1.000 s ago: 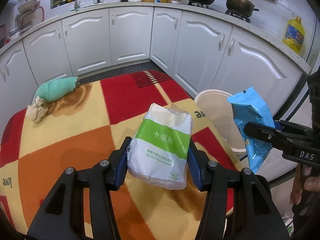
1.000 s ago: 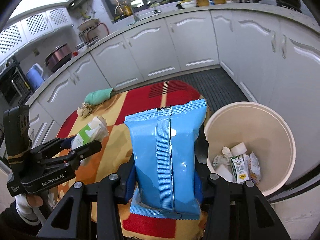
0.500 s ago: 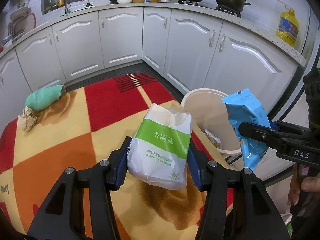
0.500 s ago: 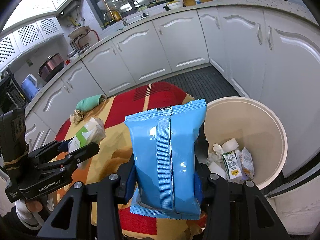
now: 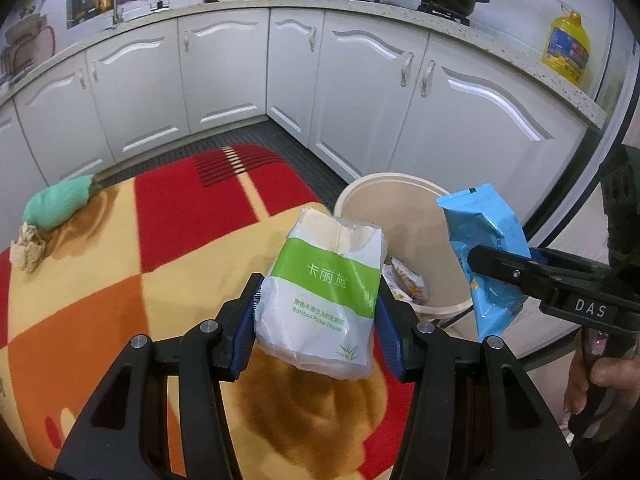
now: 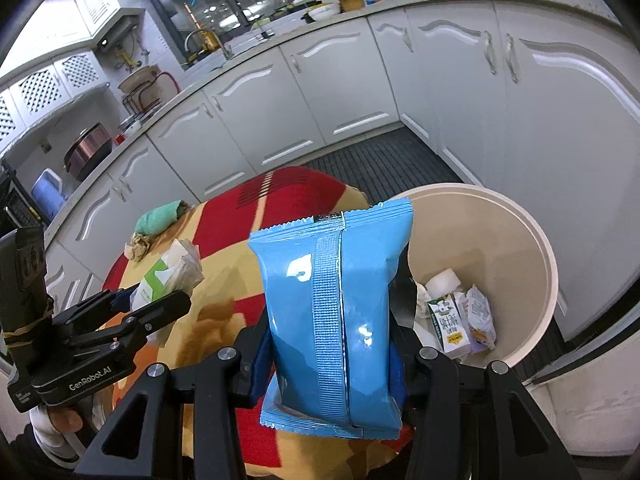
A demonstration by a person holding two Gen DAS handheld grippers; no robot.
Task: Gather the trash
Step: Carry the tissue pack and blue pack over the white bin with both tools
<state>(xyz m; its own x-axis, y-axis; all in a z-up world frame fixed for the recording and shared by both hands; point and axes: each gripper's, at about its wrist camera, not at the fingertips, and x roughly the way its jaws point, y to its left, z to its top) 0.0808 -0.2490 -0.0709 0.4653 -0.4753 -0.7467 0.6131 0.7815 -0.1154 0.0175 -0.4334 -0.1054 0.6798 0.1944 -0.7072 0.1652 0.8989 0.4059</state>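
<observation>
- The left gripper (image 5: 318,312) was clamped on a green-and-white tissue pack (image 5: 326,300), its blue pads pressing both sides; the pack stood upright between the fingers, its torn top poking out beyond the tips.
- The right gripper (image 6: 328,344) was closed on a blue snack bag (image 6: 332,312), held upright with its seam facing the camera and its lower edge hanging below the pads.
- The cream trash bin (image 6: 536,240) stood on the floor just beside the table's edge, with a small milk carton (image 6: 448,320) and crumpled wrappers lying in it.
- The tissue pack hung over the checked tablecloth (image 5: 120,280), near the bin's rim; the blue bag was beside the bin's near rim.
- Far back on the cloth lay a green cloth (image 5: 60,200) touching a crumpled paper wad (image 5: 28,244), well apart from both grippers.
</observation>
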